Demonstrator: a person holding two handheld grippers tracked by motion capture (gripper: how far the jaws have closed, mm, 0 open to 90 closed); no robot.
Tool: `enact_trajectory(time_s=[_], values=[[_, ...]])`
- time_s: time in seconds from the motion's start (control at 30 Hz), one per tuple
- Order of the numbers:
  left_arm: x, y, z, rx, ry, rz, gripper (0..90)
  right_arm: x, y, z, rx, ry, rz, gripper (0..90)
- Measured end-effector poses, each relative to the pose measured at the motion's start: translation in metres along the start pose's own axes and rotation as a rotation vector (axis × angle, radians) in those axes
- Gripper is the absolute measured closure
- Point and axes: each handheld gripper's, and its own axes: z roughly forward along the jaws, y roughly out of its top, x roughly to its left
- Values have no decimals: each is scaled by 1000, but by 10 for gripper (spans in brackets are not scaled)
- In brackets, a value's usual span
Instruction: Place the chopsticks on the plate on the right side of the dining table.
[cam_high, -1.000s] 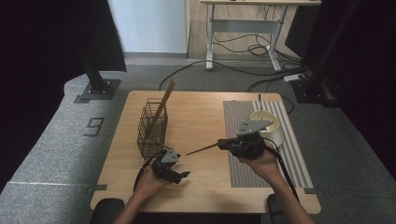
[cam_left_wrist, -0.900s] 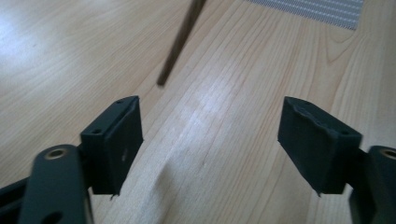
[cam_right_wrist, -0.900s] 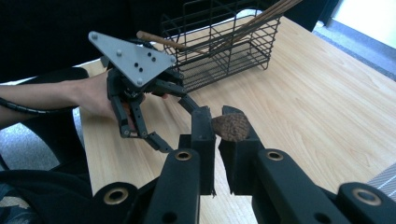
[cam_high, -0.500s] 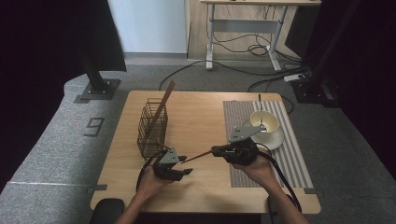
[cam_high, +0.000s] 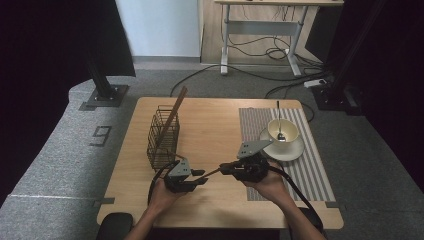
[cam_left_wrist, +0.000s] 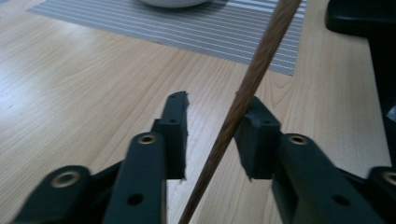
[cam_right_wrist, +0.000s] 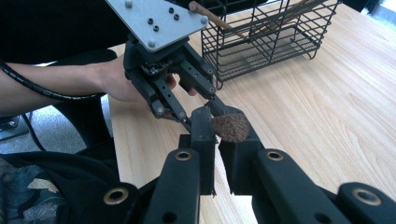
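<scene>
Right gripper (cam_high: 227, 169): I kept jaws clamped on the wooden stick (cam_left_wrist: 243, 100).
Left gripper (cam_high: 200, 176): jaws were closing around it, a gap left.

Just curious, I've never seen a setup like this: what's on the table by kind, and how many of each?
Wooden chopsticks: 2 (held one, one in basket)
Wire basket: 1
Striped placemat: 1
Cup: 1
Saucer: 1
Spoon: 1
Total: 7
</scene>
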Motion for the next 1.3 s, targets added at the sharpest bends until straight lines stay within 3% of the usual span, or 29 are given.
enact_trajectory(time_s=[0.1,0.4,0.53,0.63,0.67,0.7,0.8,0.9,1.07,1.3], values=[[-1,0,-1,-2,-5,25,768,-1,-1,2,4,-2,5,827],[-10,1,3,30,-41,135,842,-14,-2,3,-10,10,63,795],[-8,1,2,27,-62,113,849,-21,-3,4,-16,17,87,781],[-7,1,2,32,-71,98,849,-23,-3,5,-4,-32,75,652],[-7,1,2,35,-75,88,849,-23,-2,5,-7,-50,75,652],[-7,2,2,38,-79,82,849,-23,-2,5,-7,-50,75,599],[-7,2,5,58,-81,69,848,-24,0,7,-20,-115,77,417],[-8,2,8,88,-78,61,848,-22,1,10,-16,-152,64,345],[-9,2,10,100,-81,53,847,-16,10,19,-11,-239,9,275],[-5,0,5,77,-82,39,846,-22,7,26,34,-301,5,265]])
